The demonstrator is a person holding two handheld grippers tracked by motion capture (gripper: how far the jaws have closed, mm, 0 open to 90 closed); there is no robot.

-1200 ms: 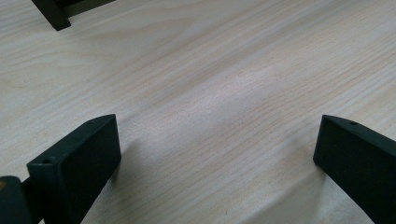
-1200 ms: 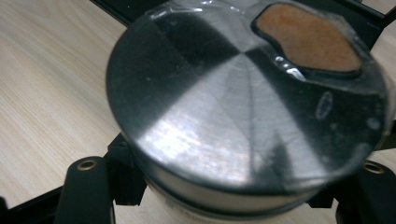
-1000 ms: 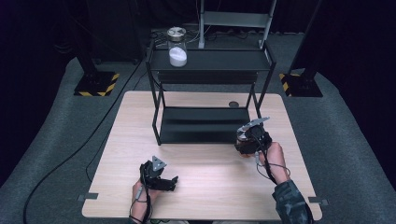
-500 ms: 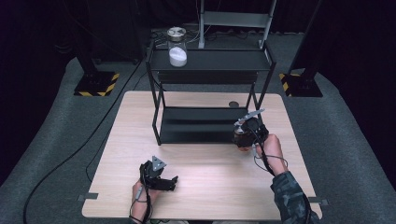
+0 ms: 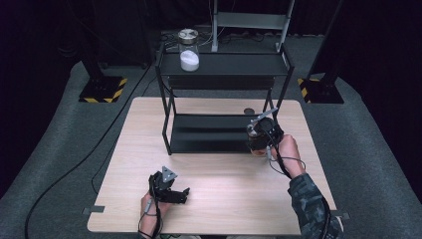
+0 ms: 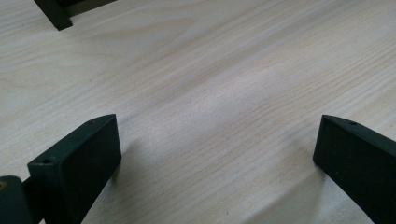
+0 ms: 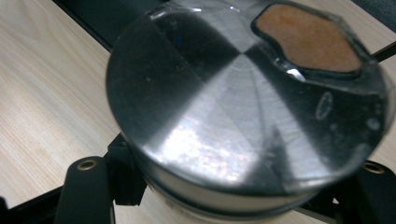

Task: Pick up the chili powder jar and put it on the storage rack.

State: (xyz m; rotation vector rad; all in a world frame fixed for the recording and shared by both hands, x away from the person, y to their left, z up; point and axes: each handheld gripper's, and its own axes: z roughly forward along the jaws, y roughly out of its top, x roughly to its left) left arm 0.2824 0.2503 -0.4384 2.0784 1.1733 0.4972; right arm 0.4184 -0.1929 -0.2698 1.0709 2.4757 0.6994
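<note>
- The right gripper [image 5: 260,139], at the right of the high view, is clamped on a jar [image 7: 243,107] with a metal lid, carried beside the black rack's [image 5: 224,89] lower shelf.
- The step in hand looks like shelving this jar; the next move would call for easing it onto a shelf upright.
- The left gripper [image 5: 171,191] rests wide apart and empty on the worktop [image 5: 219,199], lower left.
- Two jars: the held one and a second jar [image 5: 188,50] on the top shelf, upper left.

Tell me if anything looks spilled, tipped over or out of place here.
Nothing stands out. The right gripper holds a metal-lidded jar beside the black rack, a second jar stands upright on the top shelf, and the left gripper rests open on the table.
</note>
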